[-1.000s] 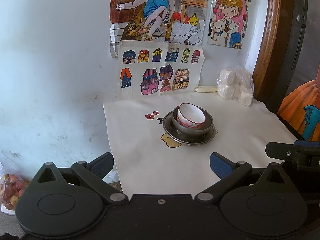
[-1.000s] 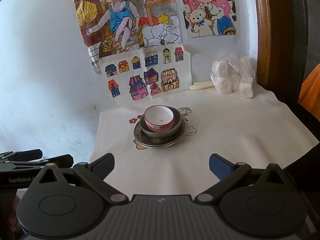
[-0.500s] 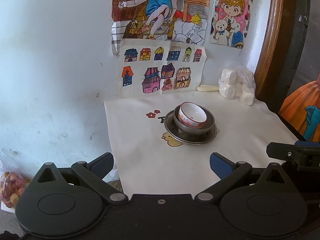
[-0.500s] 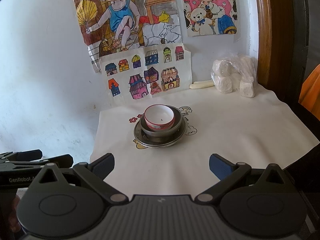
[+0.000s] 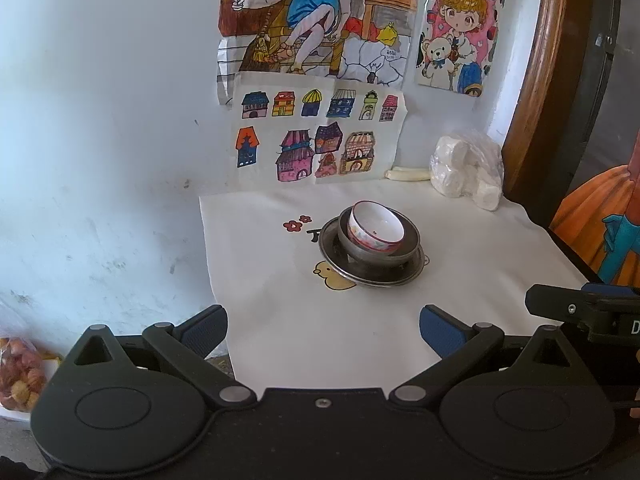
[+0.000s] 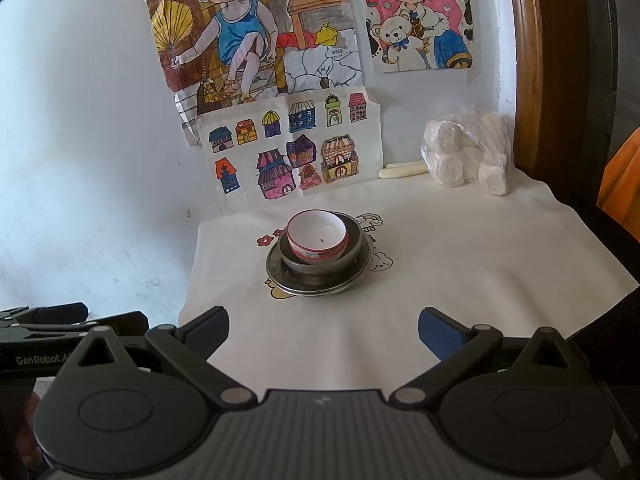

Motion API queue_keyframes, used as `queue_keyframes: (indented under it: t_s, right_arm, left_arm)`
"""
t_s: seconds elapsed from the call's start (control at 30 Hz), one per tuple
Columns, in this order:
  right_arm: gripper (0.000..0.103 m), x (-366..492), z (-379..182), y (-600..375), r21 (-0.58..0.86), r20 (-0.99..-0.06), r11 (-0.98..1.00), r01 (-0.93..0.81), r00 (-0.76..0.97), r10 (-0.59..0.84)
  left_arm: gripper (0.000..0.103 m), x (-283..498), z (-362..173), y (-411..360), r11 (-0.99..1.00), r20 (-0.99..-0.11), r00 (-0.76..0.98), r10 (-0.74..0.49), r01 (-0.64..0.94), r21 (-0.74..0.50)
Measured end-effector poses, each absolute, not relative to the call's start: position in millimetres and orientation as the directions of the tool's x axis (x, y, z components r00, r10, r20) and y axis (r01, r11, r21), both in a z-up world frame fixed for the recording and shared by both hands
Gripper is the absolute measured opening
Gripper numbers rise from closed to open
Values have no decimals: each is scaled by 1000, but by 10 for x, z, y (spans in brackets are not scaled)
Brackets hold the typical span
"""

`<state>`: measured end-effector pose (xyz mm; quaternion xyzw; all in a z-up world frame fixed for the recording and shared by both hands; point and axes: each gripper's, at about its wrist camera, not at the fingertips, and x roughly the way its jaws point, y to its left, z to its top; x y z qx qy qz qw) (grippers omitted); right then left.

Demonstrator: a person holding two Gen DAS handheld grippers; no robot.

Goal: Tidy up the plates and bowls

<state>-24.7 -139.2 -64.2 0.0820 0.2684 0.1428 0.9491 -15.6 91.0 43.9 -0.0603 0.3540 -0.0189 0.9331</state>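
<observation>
Resting at the middle of the white printed tablecloth [image 6: 460, 264], the dishes form one stack: a small white ceramic bowl with a red patterned band [image 6: 317, 238] sits inside a dull grey metal bowl [image 6: 352, 254], which sits on a flat round metal plate [image 6: 362, 270]. That counts as two bowls and one plate. In the left wrist view the ceramic bowl [image 5: 376, 229] looks tilted inside the metal bowl [image 5: 408, 246] rather than seated level on the plate [image 5: 340, 266].

Both tools hang back from the stack, near the table's front edge. The left gripper [image 5: 323, 330] has its blue-padded fingers spread wide and holds nothing; the right gripper [image 6: 323, 330] is likewise wide apart and empty.

Risks, as I judge them: a nudge to the tilted ceramic bowl could rock it out and chip it; smooth metal rims may slip from the pads; and dragging the plate could bunch the loose cloth and shift everything. One clear plastic bag of white rolls [image 6: 466, 152] sits well apart at the back right corner.
</observation>
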Motion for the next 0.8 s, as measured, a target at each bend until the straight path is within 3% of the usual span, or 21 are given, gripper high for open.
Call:
queue_keyframes:
  t_s: [0.8]
  right_arm:
    - [103, -38, -688, -1387, 235, -518, 942, -239, 790, 329]
  left_arm:
    - [102, -14, 360, 909, 989, -672, 735, -91, -15, -150]
